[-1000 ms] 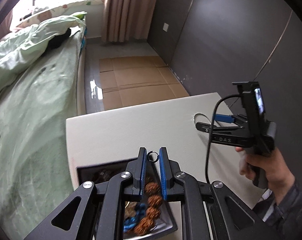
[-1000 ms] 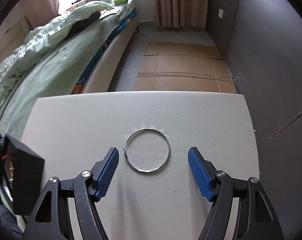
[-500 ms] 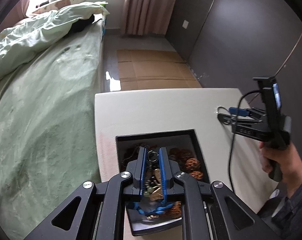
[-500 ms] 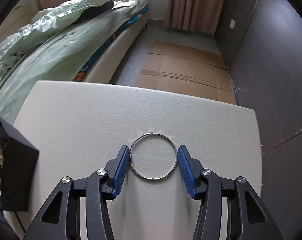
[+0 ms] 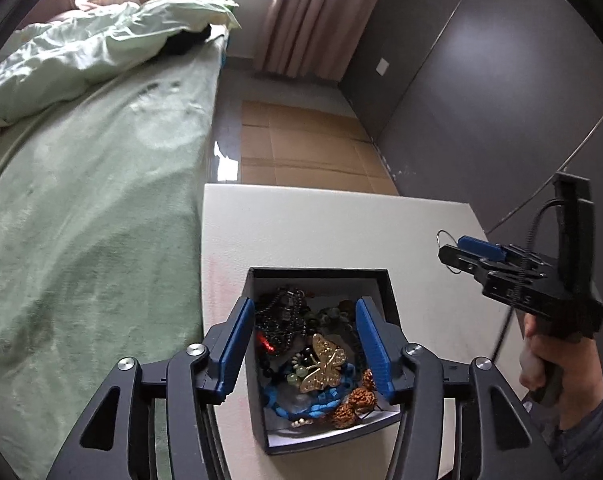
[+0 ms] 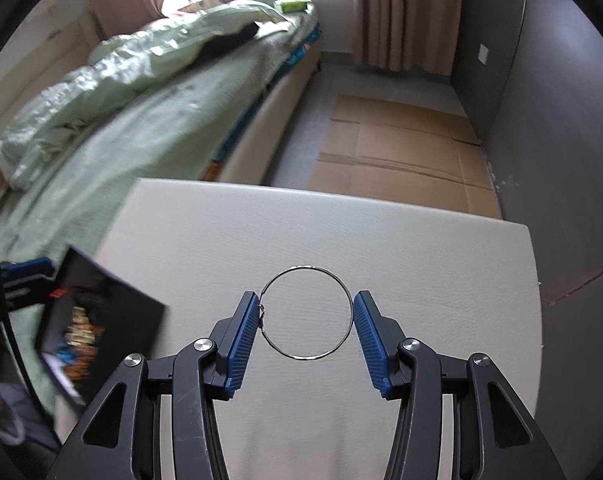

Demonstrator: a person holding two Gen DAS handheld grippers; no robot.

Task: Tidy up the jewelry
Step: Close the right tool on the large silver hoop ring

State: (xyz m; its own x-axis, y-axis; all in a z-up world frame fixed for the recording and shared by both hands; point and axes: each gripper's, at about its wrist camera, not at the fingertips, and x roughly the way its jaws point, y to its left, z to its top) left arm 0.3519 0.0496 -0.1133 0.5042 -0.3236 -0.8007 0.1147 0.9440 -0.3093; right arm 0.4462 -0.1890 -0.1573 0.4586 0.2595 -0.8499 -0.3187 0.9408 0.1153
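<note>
Now we hold our right gripper [image 6: 306, 318] closed on a thin silver wire hoop [image 6: 306, 312], its blue pads [image 6: 243, 334] pressing the ring from both sides just above the white textured tabletop [image 6: 421, 256]; the hoop is a plain round loop with a small clasp at its left edge. Our left gripper [image 5: 306, 344] hangs wide open and empty over an open black jewelry box [image 5: 383, 280], which sits near the table's left edge and holds a gold butterfly brooch [image 5: 325, 362], dark bead strands [image 5: 285, 312], a blue cord bracelet [image 5: 297, 404] and brown seed beads [image 5: 355, 400], all tangled together. Beyond the table we see a bed with pale green bedding [image 5: 81, 184], flattened brown cardboard [image 6: 401, 152] on the floor, pink curtains [image 6: 401, 12] and a dark grey wall [image 5: 481, 100].
</note>
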